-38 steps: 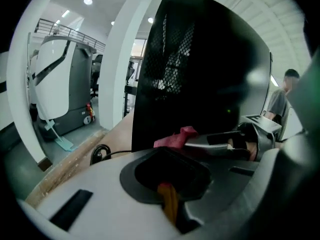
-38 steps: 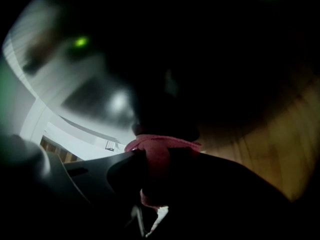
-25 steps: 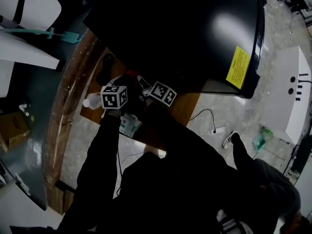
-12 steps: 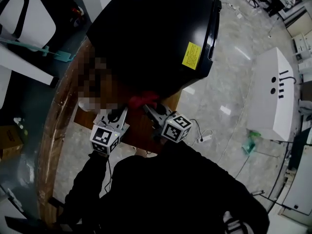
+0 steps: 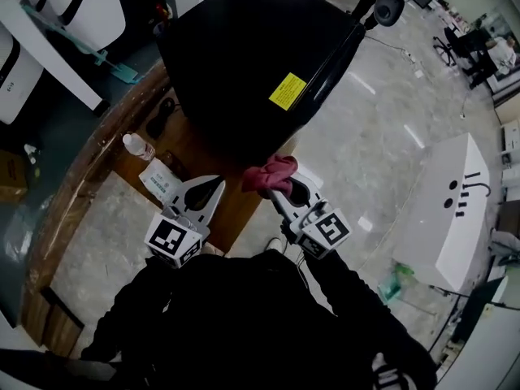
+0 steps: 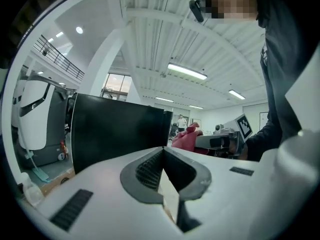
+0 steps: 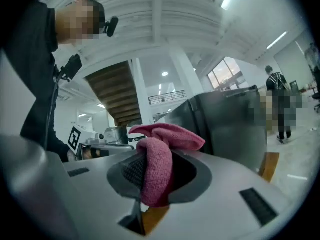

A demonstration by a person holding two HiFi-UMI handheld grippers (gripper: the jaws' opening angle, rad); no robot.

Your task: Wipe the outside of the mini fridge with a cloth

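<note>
The black mini fridge point(image 5: 244, 63) stands on a wooden table point(image 5: 130, 112), with a yellow label point(image 5: 287, 90) on its top near the door edge. My right gripper point(image 5: 275, 187) is shut on a pink cloth point(image 5: 269, 174), held just off the fridge's near lower edge. In the right gripper view the cloth point(image 7: 159, 159) bunches out between the jaws, with the fridge point(image 7: 227, 124) behind. My left gripper point(image 5: 213, 189) is shut and holds nothing, beside the right one. The left gripper view has the fridge point(image 6: 120, 131) ahead and the cloth point(image 6: 187, 136) to the right.
A plastic bottle point(image 5: 138, 146) and a pack of wipes point(image 5: 162, 181) lie on the table left of my left gripper. A black object point(image 5: 160, 118) sits by the fridge's left side. A white machine point(image 5: 443, 210) stands on the floor at the right.
The head view swung, so the fridge now sits higher and farther left. Both grippers have drawn back toward me, and the cloth has come away from under the fridge's edge.
</note>
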